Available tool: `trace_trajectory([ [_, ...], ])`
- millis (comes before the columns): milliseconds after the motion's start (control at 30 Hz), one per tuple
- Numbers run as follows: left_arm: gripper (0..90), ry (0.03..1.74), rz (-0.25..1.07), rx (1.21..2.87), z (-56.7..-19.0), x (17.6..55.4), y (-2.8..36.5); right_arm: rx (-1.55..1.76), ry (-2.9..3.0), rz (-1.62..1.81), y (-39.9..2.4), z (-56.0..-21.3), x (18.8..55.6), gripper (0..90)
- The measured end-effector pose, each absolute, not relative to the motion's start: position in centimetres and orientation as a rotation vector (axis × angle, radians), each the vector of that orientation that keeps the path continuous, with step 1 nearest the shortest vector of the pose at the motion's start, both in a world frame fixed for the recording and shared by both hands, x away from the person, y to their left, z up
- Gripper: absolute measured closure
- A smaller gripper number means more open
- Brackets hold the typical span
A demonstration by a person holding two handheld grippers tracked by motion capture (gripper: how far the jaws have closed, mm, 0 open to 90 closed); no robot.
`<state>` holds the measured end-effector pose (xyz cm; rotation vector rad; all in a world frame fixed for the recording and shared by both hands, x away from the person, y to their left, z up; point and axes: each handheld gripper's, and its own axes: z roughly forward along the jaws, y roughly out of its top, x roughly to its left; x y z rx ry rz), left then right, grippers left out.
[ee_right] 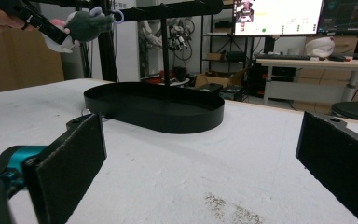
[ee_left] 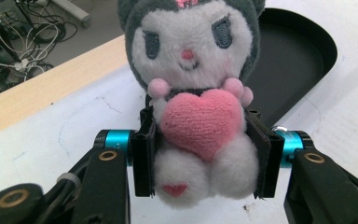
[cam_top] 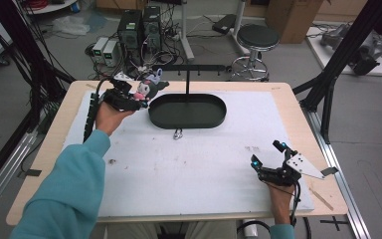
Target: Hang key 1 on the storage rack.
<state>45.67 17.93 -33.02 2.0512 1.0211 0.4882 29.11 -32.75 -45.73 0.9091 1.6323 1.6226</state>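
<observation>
Plush toy (ee_left: 198, 116): clamped in left gripper (ee_left: 200, 158) jaws near worktop's far left corner, beside black tray (cam_top: 214, 121). Ring apparently for the stand's bar; keep it level. Right gripper (cam_top: 268, 159) jaws open, empty.

A plush toy (cam_top: 148, 88) sits between the left gripper's (cam_top: 140, 97) pads, raised at the ten o'clock corner of the table (cam_top: 45, 144), just left of an oval tray (cam_top: 187, 110) lying at twelve o'clock. A hanger stand (cam_top: 187, 79) rises from the tray. A small metal ring (cam_top: 178, 133) lies just before the tray. The right gripper (cam_top: 266, 157) rests at four o'clock, well apart.
</observation>
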Motion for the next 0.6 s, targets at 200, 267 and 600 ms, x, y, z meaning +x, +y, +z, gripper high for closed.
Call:
trace_trajectory([
  [200, 53.2, 1.025, 0.486, 2.066, -33.6, 45.9, 17.4, 0.909, 1.633, 1.619, -32.8, -45.7, 29.1, 0.7],
  [267, 53.2, 1.031, 0.483, 2.077, -33.9, 46.1, 17.2, 0.909, 1.633, 1.619, -32.8, -45.7, 29.1, 0.7],
  [600, 53.1, 1.041, 0.488, 2.088, -35.0, 46.9, 16.1, 0.907, 1.632, 1.62, -32.8, -45.7, 29.1, 0.7],
])
